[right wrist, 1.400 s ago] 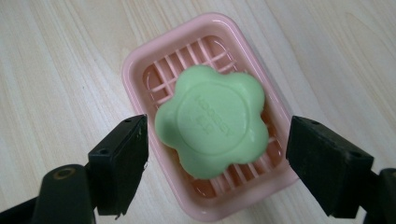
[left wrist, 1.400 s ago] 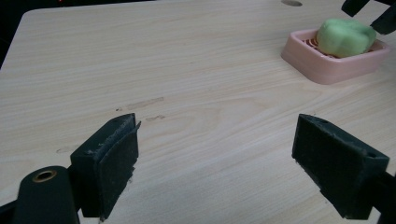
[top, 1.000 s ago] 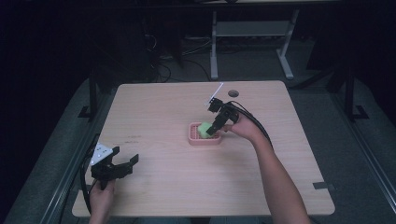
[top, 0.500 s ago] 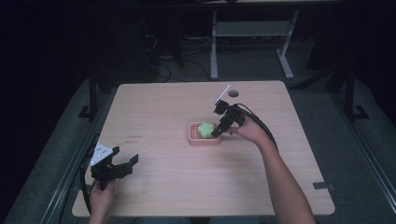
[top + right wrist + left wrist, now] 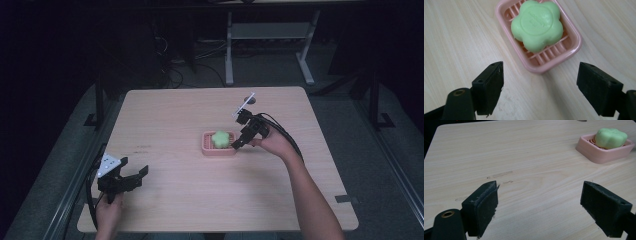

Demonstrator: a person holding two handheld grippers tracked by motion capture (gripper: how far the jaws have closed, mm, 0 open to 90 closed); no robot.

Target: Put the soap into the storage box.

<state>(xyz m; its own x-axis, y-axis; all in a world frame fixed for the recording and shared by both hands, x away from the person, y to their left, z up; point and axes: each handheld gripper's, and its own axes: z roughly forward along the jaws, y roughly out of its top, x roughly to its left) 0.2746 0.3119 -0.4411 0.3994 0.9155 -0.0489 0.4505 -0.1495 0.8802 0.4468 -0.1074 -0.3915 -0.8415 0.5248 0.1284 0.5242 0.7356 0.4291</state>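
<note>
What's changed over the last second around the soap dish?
The right claw has drawn back off the green soap toward the dish's right end, jaws open, leaving the soap in the pink dish. Soap, dish and the open left claw at the table's near-left edge stayed put.

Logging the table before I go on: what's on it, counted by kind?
Soap: 1, green, lying in the dish
Dish: 1, pink
Grippers: 2, left and right, both open
Total: 4
</note>
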